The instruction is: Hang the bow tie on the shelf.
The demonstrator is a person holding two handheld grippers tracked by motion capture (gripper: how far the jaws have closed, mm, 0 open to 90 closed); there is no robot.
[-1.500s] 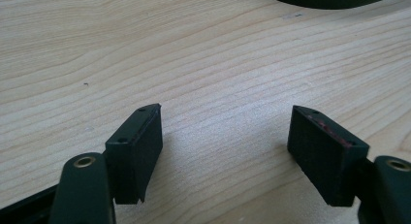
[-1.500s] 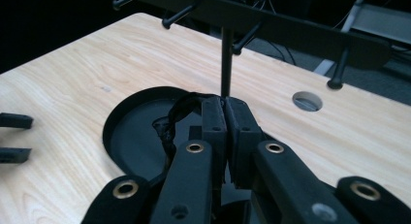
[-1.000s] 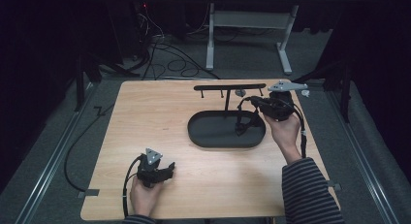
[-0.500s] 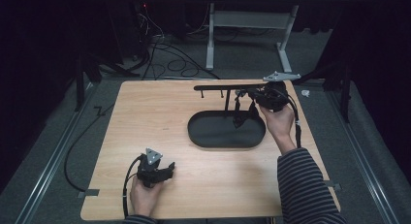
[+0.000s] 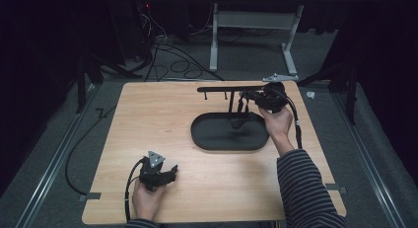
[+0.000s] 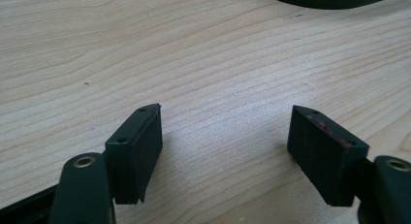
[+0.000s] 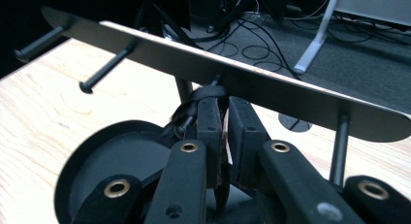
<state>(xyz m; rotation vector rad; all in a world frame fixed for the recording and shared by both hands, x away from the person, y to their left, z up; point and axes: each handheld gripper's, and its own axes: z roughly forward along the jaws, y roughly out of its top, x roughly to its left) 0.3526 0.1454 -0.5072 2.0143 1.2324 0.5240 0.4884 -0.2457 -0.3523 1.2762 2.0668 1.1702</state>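
Black rack: a stand (image 5: 231, 89) with an oval base tray (image 5: 207, 136), one upright post and one flat crossbar is seen on the far right part of the wooden table (image 5: 148, 114); pegs stick out of the bar, two at its left end being clearly counted in the right gripper view (image 7: 104, 66).
Strap: one dark loop (image 7: 201, 95) is seen hung over a middle peg of the bar, just under it, with the rest trailing down toward the tray (image 5: 239, 122).
Right gripper: the right gripper (image 5: 249, 95) is held up at the crossbar by a raised hand on a striped sleeve; its jaws are closed on the strap, the pads (image 7: 208, 120) almost meeting with the band pinched between them. A slight opening of the jaws has just been registered.
Left gripper: the left gripper (image 5: 170, 172) is rested low on the near table edge, its jaws wide apart with bare wood between the pads (image 6: 145, 146).
Change: since the earlier frames the right hand is found shifted leftward along the bar and lower; the left hand is unchanged.
Count: two grippers, one rack, one strap.
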